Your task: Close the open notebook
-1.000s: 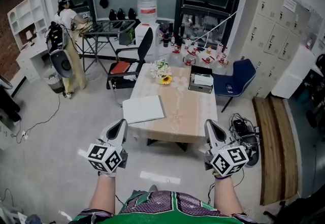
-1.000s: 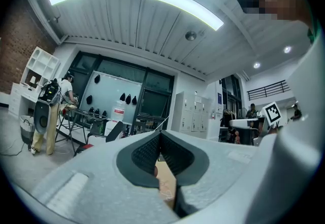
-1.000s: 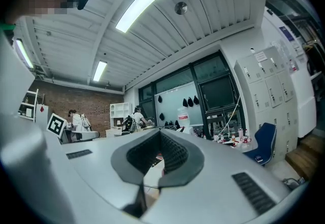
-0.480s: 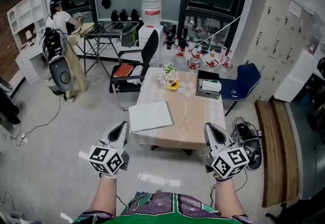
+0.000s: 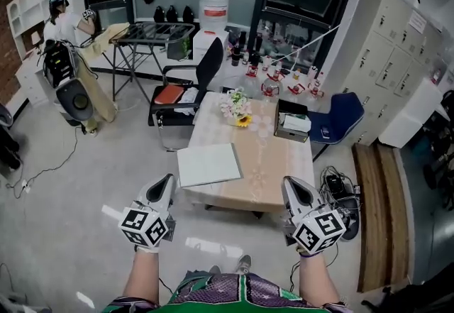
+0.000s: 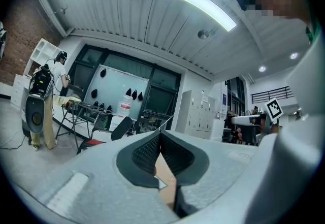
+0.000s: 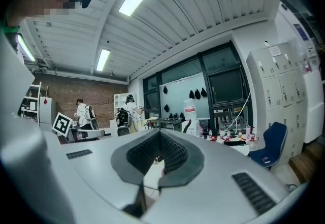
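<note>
White notebook [image 5: 208, 164] lies on the worktop [image 5: 273, 162] beyond the left tongs [image 5: 169, 179] and right tongs [image 5: 286, 181]; both closed and empty, too far to reach.

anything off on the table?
Only the notebook: it lies at the table's near left corner, turned slightly askew, its left edge seemingly past the table edge. Nothing spilled or tipped that I can see.
</note>
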A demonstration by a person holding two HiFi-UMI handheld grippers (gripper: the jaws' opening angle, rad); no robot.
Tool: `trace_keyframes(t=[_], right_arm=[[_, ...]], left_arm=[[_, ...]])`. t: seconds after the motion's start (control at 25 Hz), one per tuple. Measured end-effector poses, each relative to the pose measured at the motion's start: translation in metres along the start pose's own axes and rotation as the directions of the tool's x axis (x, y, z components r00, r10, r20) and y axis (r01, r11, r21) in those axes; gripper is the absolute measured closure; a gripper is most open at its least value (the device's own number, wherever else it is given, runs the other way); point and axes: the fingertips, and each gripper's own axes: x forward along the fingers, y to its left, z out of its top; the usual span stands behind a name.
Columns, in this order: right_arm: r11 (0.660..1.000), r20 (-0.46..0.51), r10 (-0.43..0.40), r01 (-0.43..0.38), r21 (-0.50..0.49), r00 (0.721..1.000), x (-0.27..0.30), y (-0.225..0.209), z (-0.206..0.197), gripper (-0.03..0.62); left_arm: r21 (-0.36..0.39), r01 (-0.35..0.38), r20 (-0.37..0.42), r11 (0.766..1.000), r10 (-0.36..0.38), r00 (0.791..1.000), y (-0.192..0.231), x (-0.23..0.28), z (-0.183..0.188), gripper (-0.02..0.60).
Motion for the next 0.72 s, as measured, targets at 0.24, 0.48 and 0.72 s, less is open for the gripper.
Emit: trace_keyframes(t=[0.24, 0.48, 0.72], right_arm=[[1.0, 0.03, 0.029, -0.029, -0.01, 0.999, 0.023, -0.023, 0.009, 0.595], [0.995, 0.071, 0.097, -0.096, -0.017, 0.993, 0.045, -0.054, 0.025, 0.595], [0.993, 0.093, 0.121, -0.121, -0.009, 0.988, 0.051, -0.104, 0.034, 0.594]], left_arm=[[0.006, -0.029, -0.012, 1.0, 0.029, 1.0, -0.001, 0.024, 0.0, 0.566], [-0.008, -0.056, -0.013, 0.998, 0.056, 0.998, -0.01, 0.061, 0.004, 0.566], [0.01, -0.094, 0.024, 0.996, 0.093, 0.995, -0.031, 0.102, 0.013, 0.566]])
